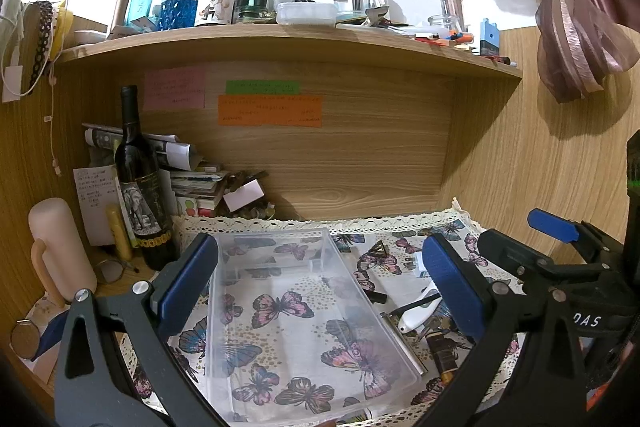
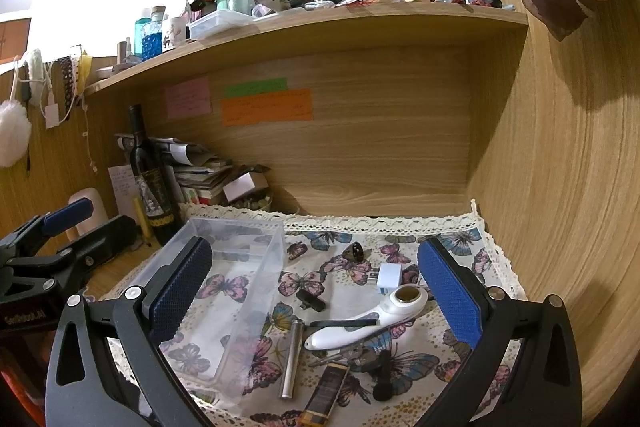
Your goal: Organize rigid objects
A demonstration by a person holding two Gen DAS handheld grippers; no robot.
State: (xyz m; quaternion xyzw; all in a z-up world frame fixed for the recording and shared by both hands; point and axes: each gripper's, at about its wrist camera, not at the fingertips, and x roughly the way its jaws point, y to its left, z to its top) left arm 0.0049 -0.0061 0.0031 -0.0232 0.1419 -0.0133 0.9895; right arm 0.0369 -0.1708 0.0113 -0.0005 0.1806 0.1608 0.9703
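Note:
An empty clear plastic bin (image 1: 304,315) lies on the butterfly cloth (image 2: 460,243); it also shows in the right wrist view (image 2: 224,291). To its right lie a white handheld tool (image 2: 364,323), a silver tube (image 2: 292,359), a white plug adapter (image 2: 390,277), a small black piece (image 2: 310,301), a dark cone (image 2: 355,251) and a brown-black bar (image 2: 326,391). My left gripper (image 1: 320,291) is open above the bin. My right gripper (image 2: 316,299) is open above the loose items. Both are empty.
A wine bottle (image 1: 140,187), a pink cup (image 1: 60,247) and stacked papers (image 1: 192,179) stand at the back left. A cluttered shelf (image 1: 280,43) hangs above. Wooden walls close the back and right side (image 2: 560,187).

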